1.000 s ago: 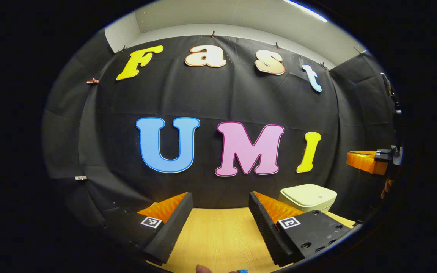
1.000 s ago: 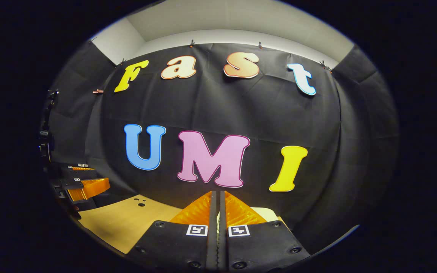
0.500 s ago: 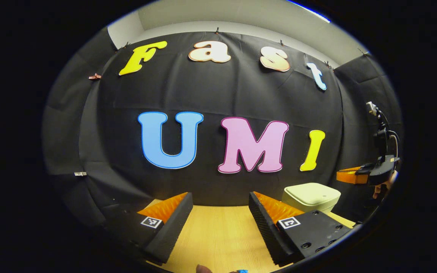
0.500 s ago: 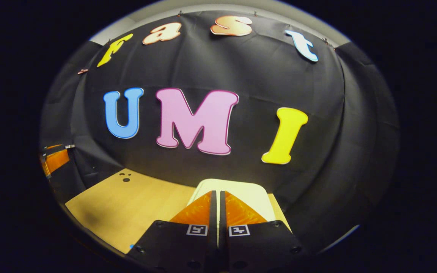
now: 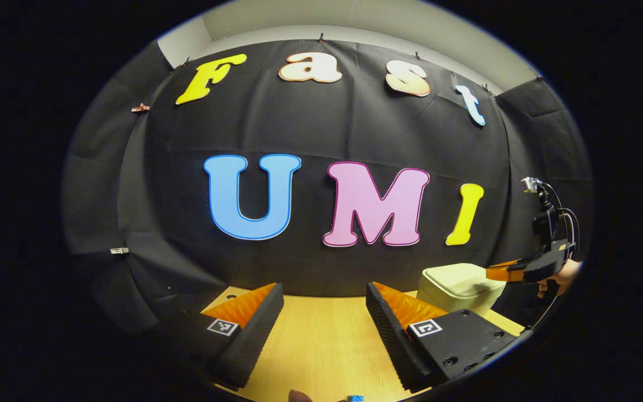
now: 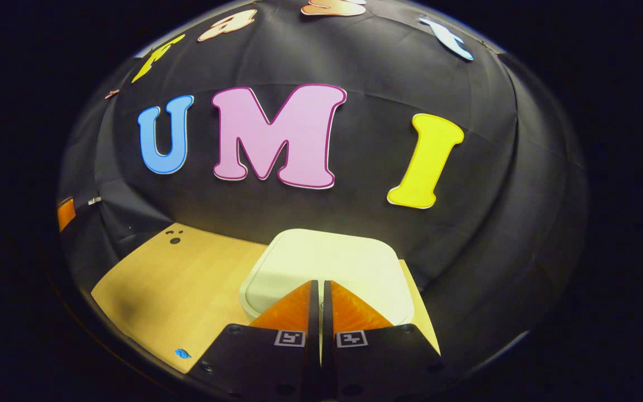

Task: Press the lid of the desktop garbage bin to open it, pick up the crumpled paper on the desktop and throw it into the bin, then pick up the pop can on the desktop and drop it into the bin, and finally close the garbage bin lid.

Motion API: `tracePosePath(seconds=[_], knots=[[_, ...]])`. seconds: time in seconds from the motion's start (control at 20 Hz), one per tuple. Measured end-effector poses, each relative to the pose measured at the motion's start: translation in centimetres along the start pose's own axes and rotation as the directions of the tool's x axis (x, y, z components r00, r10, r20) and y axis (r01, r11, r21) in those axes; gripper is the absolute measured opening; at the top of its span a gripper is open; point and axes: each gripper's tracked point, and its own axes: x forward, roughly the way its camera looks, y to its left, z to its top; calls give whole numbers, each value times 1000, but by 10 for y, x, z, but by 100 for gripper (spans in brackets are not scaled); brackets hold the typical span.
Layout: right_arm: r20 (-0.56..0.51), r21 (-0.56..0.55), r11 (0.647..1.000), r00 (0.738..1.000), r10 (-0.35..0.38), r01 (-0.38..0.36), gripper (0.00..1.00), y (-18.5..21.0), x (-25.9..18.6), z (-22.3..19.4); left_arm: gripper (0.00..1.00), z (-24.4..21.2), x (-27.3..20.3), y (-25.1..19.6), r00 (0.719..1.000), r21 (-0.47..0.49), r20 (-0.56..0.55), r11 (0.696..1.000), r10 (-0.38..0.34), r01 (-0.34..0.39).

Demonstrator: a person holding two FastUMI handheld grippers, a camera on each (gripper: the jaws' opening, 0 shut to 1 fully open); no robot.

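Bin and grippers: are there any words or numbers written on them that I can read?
Bin lid: no words or numbers on it.
Left gripper: a square black-and-white marker on each finger, a pattern, not words.
Right gripper: the same kind of markers, no words.

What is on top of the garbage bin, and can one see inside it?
Above the closed lid of the garbage bin is the right tool, fingers together; contact cannot be judged. The lid covers the inside, so any contents are hidden.
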Motion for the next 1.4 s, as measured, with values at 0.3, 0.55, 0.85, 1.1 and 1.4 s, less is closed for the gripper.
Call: tracePosePath(seconds=[0.3, 0.55, 0.85, 1.1, 1.4], knots=[[-39, 21, 1000, 999, 5, -5, 5, -2, 11, -17, 96, -3, 1, -5, 1000, 5, -12, 1000, 4, -4], [-54, 26, 1000, 999, 8, -7, 6, -3, 13, -24, 95, -9, 1, -4, 1000, -2, -23, 1000, 18, -18], [-2, 75, 997, 1000, 1, -1, 5, -7, 9, -8, 96, -9, -3, -1, 999, -13, -21, 999, 31, -32], [65, 57, 998, 998, -21, 18, 5, -10, 1, 6, 95, -10, -10, 4, 999, -12, -23, 999, 45, -45], [193, 67, 998, 981, -30, 17, 5, -9, -25, 36, 96, -18, -19, 5, 998, -6, -41, 999, 37, -37]])
